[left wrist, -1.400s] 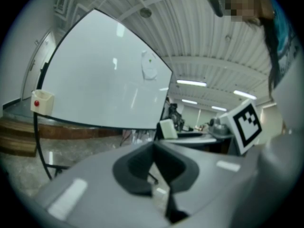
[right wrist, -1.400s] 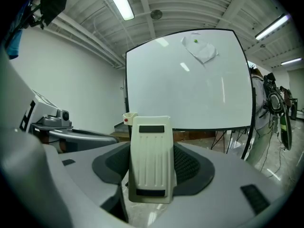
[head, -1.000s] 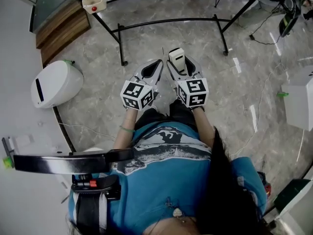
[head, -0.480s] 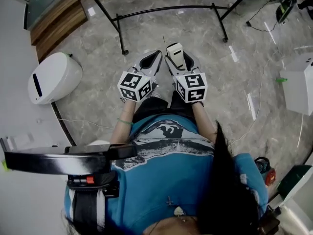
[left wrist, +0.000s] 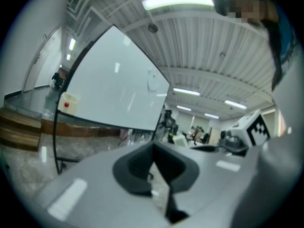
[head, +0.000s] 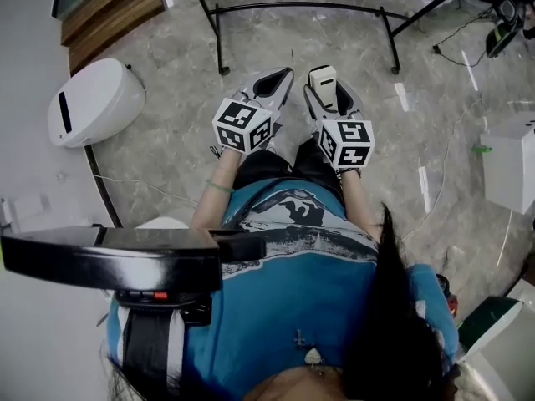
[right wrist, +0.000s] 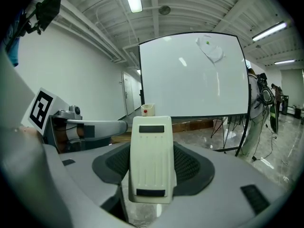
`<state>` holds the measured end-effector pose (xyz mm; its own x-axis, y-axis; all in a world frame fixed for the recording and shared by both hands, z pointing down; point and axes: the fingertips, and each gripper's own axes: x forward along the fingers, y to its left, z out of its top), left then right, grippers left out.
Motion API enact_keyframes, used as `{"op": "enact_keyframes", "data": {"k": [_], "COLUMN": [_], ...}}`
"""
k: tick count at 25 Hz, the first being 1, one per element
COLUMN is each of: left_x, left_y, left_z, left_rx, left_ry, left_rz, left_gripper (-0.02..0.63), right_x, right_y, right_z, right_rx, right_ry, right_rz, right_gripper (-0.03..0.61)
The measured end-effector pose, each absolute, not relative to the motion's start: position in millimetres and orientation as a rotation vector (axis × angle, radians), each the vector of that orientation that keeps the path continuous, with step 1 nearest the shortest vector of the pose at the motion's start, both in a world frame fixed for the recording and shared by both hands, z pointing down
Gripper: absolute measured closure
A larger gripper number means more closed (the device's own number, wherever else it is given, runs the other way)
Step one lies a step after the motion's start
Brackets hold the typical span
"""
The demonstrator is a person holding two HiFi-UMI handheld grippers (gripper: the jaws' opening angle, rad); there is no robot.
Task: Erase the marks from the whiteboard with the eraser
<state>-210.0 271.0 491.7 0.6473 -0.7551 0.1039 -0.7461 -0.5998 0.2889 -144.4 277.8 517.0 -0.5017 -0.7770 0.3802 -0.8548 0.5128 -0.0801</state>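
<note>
In the head view a person in a blue shirt holds both grippers out low over the marble floor. My right gripper [head: 328, 90] is shut on a white eraser [head: 323, 83]. In the right gripper view the eraser [right wrist: 151, 163] stands upright between the jaws. The whiteboard [right wrist: 194, 75] stands ahead on its black frame, with a faint smudge and a green dot [right wrist: 209, 44] near its top. My left gripper [head: 269, 88] is beside the right one, shut and holding nothing. The left gripper [left wrist: 159, 172] sees the whiteboard [left wrist: 114, 80] obliquely, to the left.
The whiteboard stand's black legs [head: 301, 8] cross the floor ahead. A small white box with a red dot [right wrist: 147, 110] hangs at the board's lower left corner. A white rounded unit [head: 90, 103] and wooden steps [head: 109, 11] lie left; a white box [head: 510, 174] stands right.
The head view has tilted, so the stand sits higher in frame and the grippers sit slightly right. Both grippers keep their pose; the eraser stays held.
</note>
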Motion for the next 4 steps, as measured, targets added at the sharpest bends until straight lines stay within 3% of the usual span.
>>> {"op": "enact_keyframes", "data": {"k": [4], "left_x": [-220.6], "left_y": [272.9], "left_z": [490.3], "left_rx": [2.552], "left_ry": [-1.225], "left_rz": [-0.051], "left_gripper": [0.611], "right_x": [-146.4], "right_y": [279.8], "right_z": [515.4], "right_rx": [1.376], "right_ry": [-2.457], "right_rz": [0.371], "right_gripper": [0.316]}}
